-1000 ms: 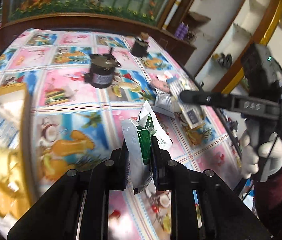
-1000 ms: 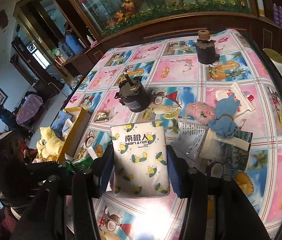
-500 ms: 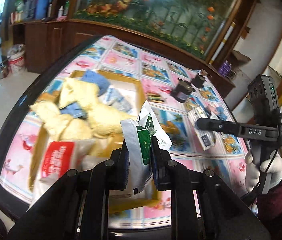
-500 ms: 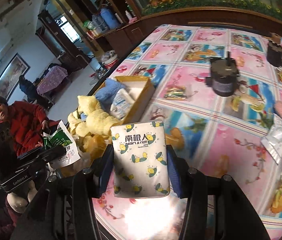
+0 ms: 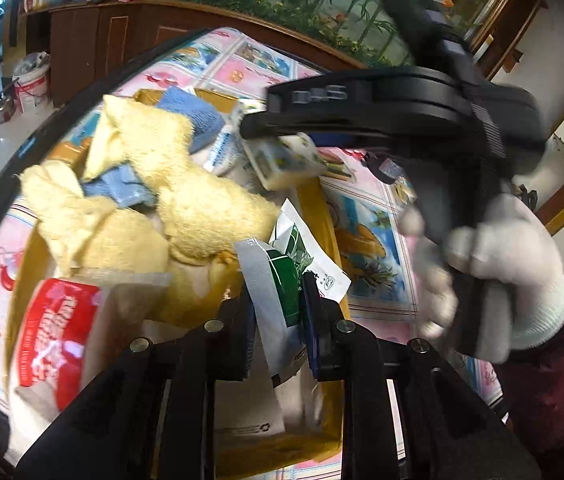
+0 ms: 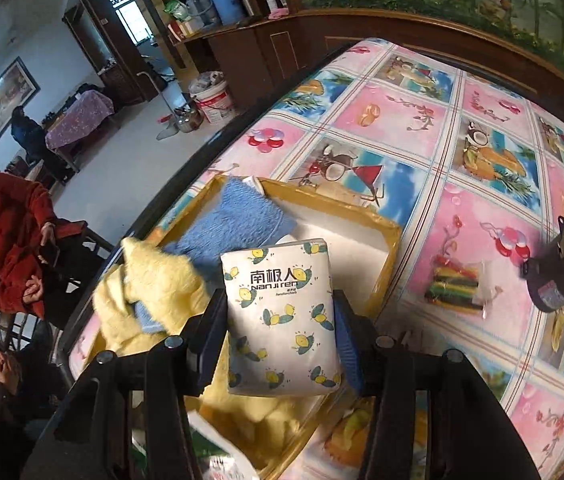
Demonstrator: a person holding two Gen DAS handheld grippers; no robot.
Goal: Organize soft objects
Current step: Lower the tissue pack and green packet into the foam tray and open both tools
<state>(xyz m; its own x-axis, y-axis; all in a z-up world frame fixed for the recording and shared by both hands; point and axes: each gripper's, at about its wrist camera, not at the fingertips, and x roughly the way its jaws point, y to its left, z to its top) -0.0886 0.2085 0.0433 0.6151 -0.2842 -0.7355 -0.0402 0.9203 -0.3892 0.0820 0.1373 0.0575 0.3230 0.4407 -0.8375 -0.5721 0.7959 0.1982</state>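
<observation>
Tongs both swung from mid-desk over yellow cardboard box (image 6: 386, 240) w/ plush: left tongs (image 5: 278, 312) loosening on green-white sachet (image 5: 282, 280), right tongs (image 6: 280, 320) easing round lemon-print tissue pack (image 6: 282, 316). Drop-off imo.

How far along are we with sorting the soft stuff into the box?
Done: yellow plush, blue towel and red-labelled pack sit in the cardboard box. In hand above it: left gripper holds a green-white packet, right gripper a tissue pack. Left: releasing both; a striped packet remains on the table.
</observation>
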